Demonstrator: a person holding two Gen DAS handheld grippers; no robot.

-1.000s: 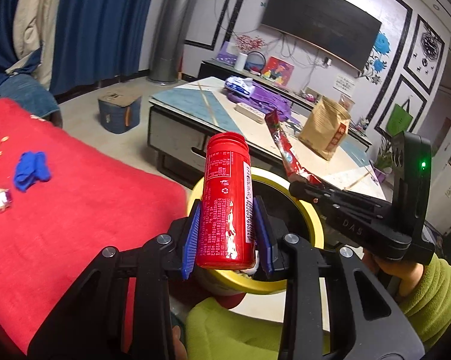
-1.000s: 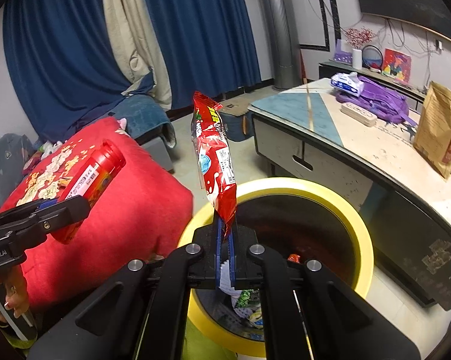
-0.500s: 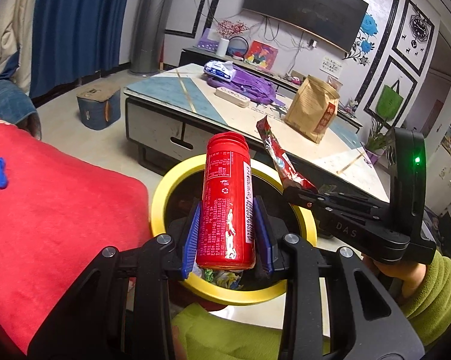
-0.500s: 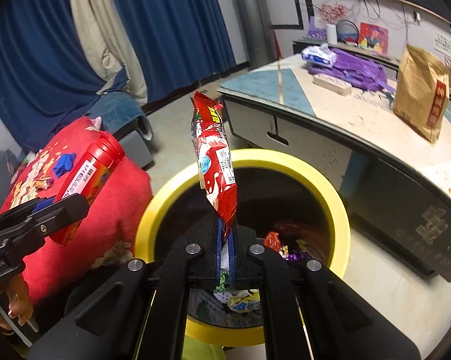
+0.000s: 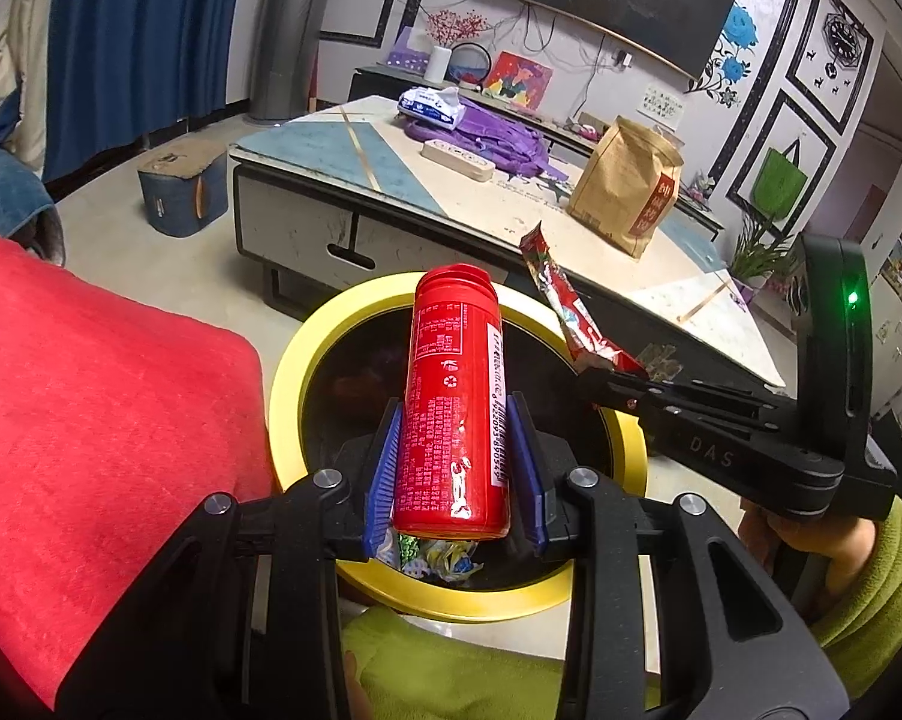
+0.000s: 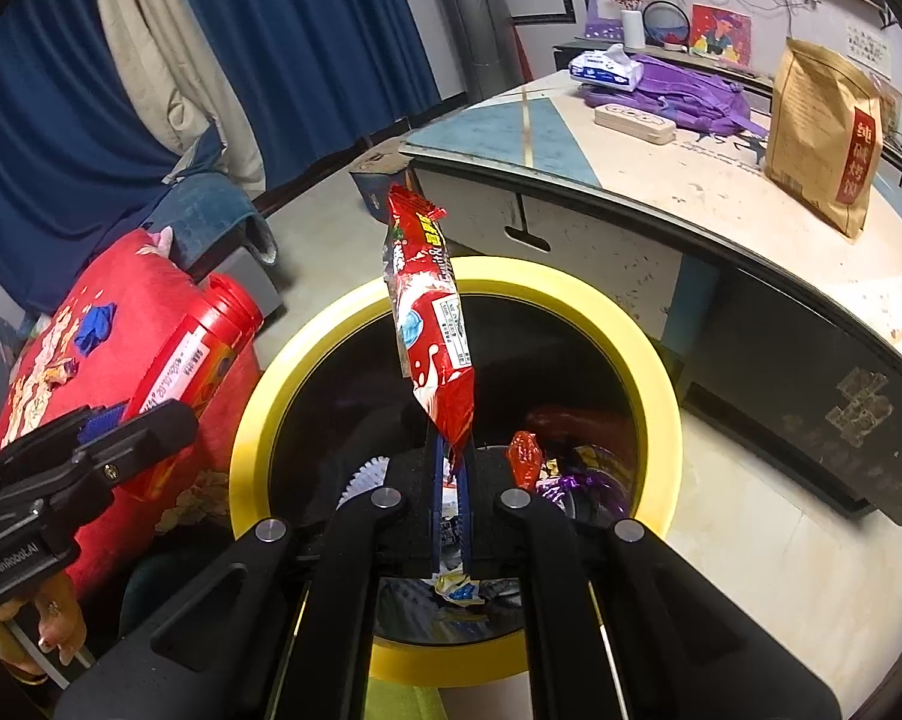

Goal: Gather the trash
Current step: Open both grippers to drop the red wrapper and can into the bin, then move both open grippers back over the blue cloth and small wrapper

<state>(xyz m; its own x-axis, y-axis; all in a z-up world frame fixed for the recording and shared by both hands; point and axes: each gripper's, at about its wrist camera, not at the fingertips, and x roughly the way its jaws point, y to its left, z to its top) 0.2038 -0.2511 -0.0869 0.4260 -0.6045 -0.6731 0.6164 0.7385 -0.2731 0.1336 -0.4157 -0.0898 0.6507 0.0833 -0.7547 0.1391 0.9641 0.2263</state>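
Note:
My left gripper is shut on a red plastic bottle and holds it over the yellow-rimmed bin. The bottle also shows in the right wrist view, at the bin's left edge. My right gripper is shut on a red snack wrapper and holds it upright above the bin. The wrapper also shows in the left wrist view, over the bin's right rim. The bin holds several crumpled wrappers.
A red cushion lies left of the bin, with a blue scrap and crumbs on it. A low coffee table stands behind the bin with a brown paper bag, a purple bag and a tissue pack.
Both grippers have moved closer over the bin's opening with the bottle and wrapper still held. More of the bin's inside shows now.

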